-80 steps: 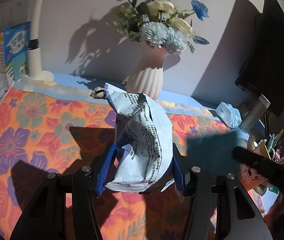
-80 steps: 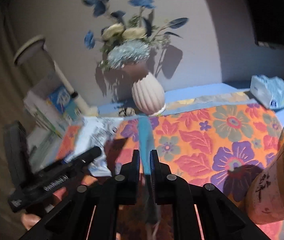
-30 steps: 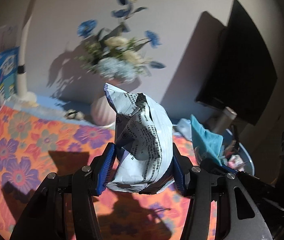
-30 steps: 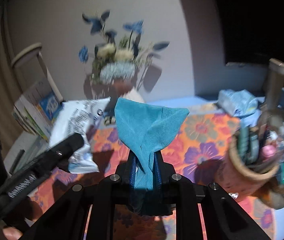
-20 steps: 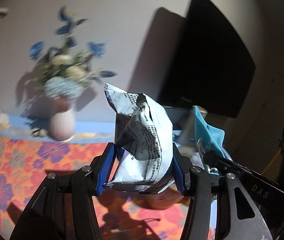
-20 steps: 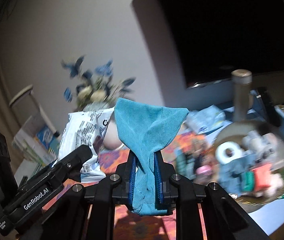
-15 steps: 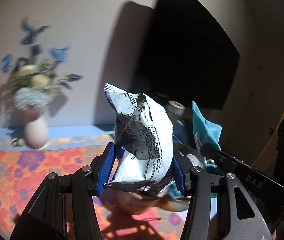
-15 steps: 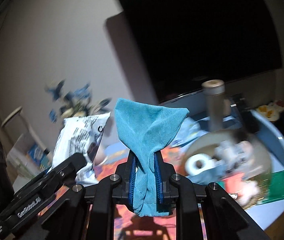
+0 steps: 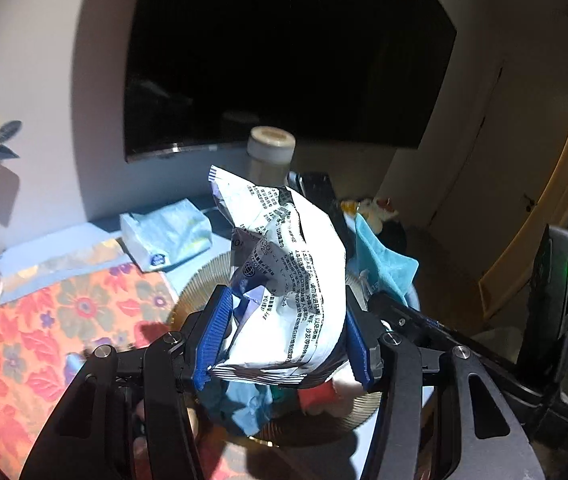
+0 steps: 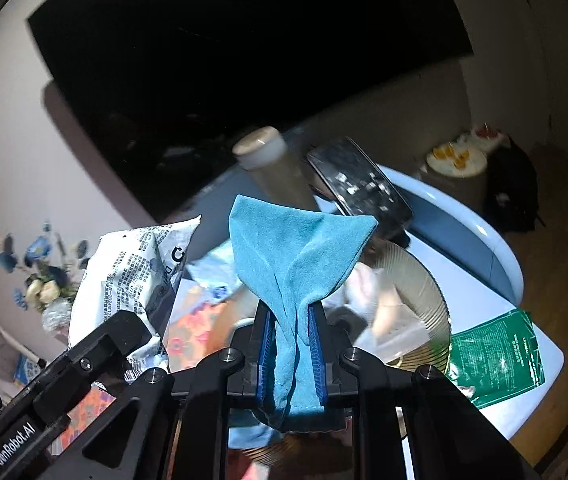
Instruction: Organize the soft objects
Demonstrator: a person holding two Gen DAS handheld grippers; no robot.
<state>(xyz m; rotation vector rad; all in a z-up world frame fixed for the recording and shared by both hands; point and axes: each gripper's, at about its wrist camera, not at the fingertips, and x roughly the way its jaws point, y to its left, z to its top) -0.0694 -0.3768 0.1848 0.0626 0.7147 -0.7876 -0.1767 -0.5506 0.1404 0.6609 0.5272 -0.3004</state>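
Left wrist view: left gripper (image 9: 281, 344) pinching crumpled packet (image 9: 288, 280), right gripper (image 10: 292, 356) pinching teal cloth (image 10: 296, 264).

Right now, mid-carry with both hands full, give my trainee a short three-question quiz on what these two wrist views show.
1. True or false: the right gripper is shut on a teal cloth.
2. What does the left gripper hold? A) a tissue pack B) a crumpled white printed packet C) a bottle
3. What lies on the white tabletop to the right of the ribbed gold tray in the right wrist view?

Key
1. True; the cloth stands up between the closed pads.
2. B; the white printed packet sits between the blue pads, while the tissue pack lies on the table behind.
3. A green packet, lying flat.
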